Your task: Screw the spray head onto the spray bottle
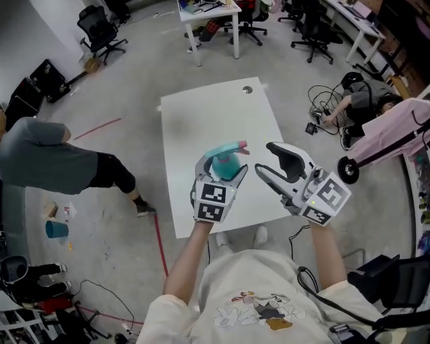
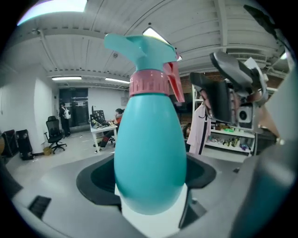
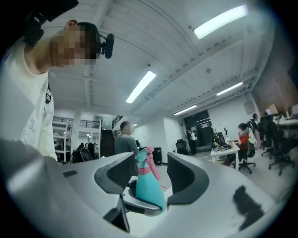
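A teal spray bottle [image 1: 224,165] with a teal spray head [image 2: 139,45], pink collar [image 2: 149,83] and pink trigger [image 2: 174,86] stands upright in my left gripper [image 1: 220,176], over the white table [image 1: 201,121]. The head sits on the bottle's neck. In the left gripper view the bottle's body [image 2: 150,153] fills the space between the jaws of the left gripper [image 2: 149,179], which is shut on it. My right gripper [image 1: 263,159] hangs just right of the bottle, open and holding nothing. From the right gripper [image 3: 151,173], the bottle [image 3: 149,188] shows beyond the jaws, apart from them.
The table has a small round hole [image 1: 247,89] near its far edge. A person in a grey shirt [image 1: 40,161] crouches on the floor to the left. Office chairs [image 1: 101,30] and a desk [image 1: 208,13] stand behind; cables [image 1: 326,101] and a wheeled pink object [image 1: 390,138] lie right.
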